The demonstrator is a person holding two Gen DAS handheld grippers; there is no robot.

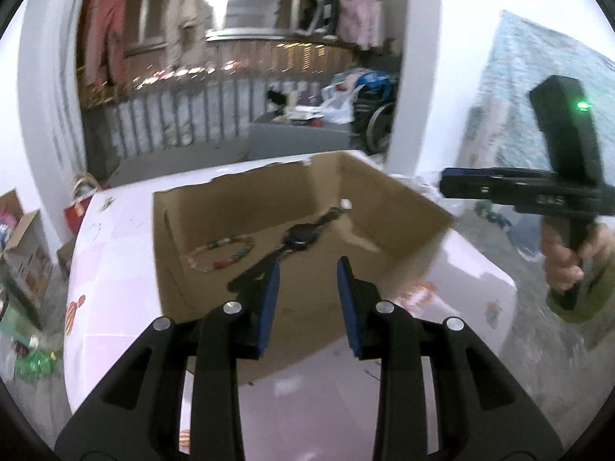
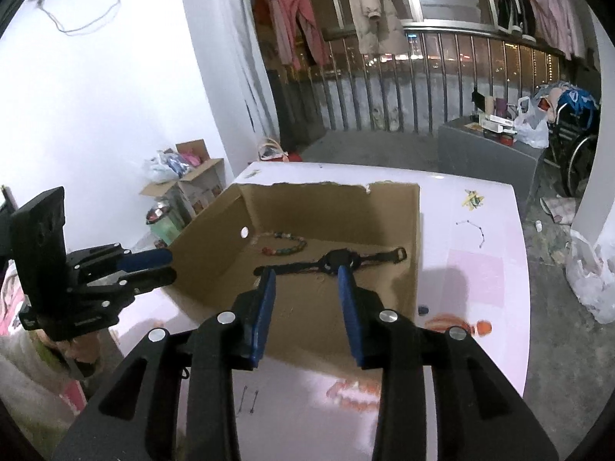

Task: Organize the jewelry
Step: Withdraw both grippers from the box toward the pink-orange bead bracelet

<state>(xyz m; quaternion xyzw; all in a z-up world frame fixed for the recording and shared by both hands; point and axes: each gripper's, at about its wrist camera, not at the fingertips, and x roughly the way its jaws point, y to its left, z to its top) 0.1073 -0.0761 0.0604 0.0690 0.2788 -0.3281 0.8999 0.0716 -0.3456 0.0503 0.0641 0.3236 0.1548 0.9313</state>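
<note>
Inside box [image 2: 407,238], black watch [image 2: 334,259], beaded bracelet [image 2: 286,247].

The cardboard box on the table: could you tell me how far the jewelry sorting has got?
Done: a beaded bracelet and a black watch lie inside the cardboard box. In hand: nothing; the left gripper and right gripper are both open and empty. Left: nothing obvious; no loose jewelry is clearly identifiable on the white table.
</note>
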